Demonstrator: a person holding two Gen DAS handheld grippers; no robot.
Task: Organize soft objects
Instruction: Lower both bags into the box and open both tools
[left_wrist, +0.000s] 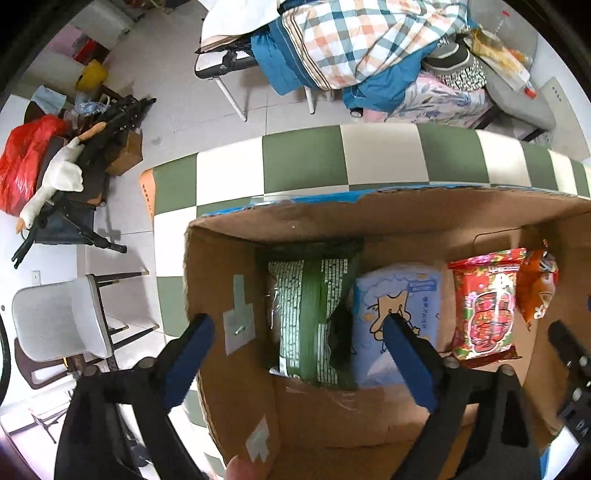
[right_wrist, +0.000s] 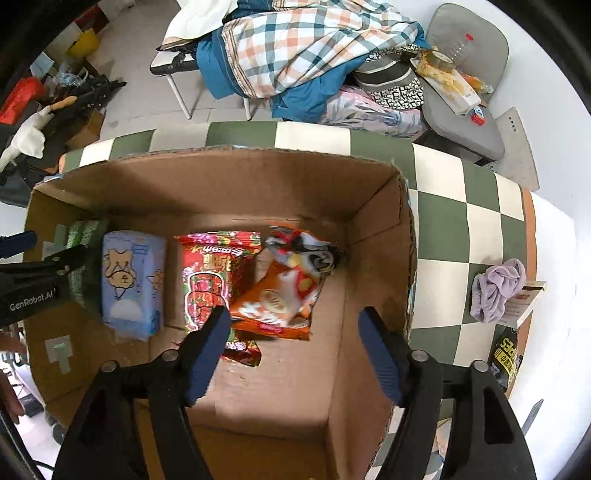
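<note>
Cardboard box (right_wrist: 207, 184) stood on the checked desk (right_wrist: 461, 206). Inside it, left to right, lay a green packet (left_wrist: 310, 314), a blue tissue pack (right_wrist: 129, 280), a red packet (right_wrist: 210, 280) and an orange packet (right_wrist: 280, 302). They looked light, soft and crinkly, best pinched at an edge. Both the left hand-held gripper (left_wrist: 295, 343) and right hand-held gripper (right_wrist: 295, 336) hung open and empty above the box.

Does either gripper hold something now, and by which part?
Nothing is held. The left gripper and the right gripper both hang open above the cardboard box, with nothing between their fingers.
</note>
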